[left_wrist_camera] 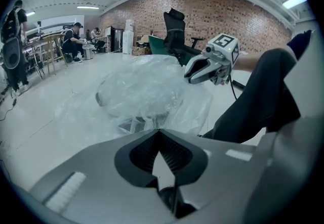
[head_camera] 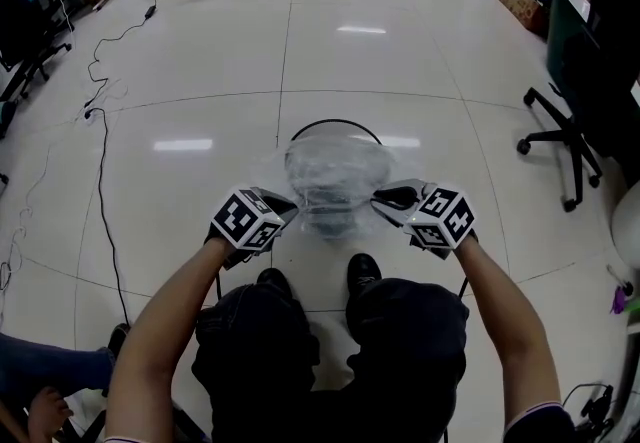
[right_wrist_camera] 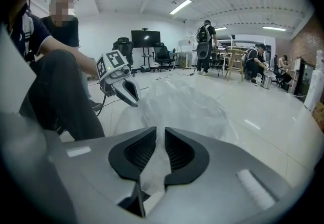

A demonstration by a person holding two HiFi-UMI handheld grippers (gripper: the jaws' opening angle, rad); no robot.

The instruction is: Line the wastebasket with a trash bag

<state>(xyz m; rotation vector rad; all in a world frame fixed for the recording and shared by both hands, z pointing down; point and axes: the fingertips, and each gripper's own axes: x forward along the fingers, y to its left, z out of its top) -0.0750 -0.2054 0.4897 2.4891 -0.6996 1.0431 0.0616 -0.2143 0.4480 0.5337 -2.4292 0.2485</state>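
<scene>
My left gripper (head_camera: 287,205) pinches the trash bag (head_camera: 335,169) over the wastebasket (head_camera: 335,122), and my right gripper (head_camera: 384,199) sits loose around its edge

We see a bright, evenly lit room. The ceiling strip lights (right_wrist_camera: 180,6) throw white glare patches onto the glossy floor (head_camera: 183,144); shadows are faint and soft. Both gripper views bulge like fisheyes, with black vignetted corners; the head view bends at its edges.
</scene>
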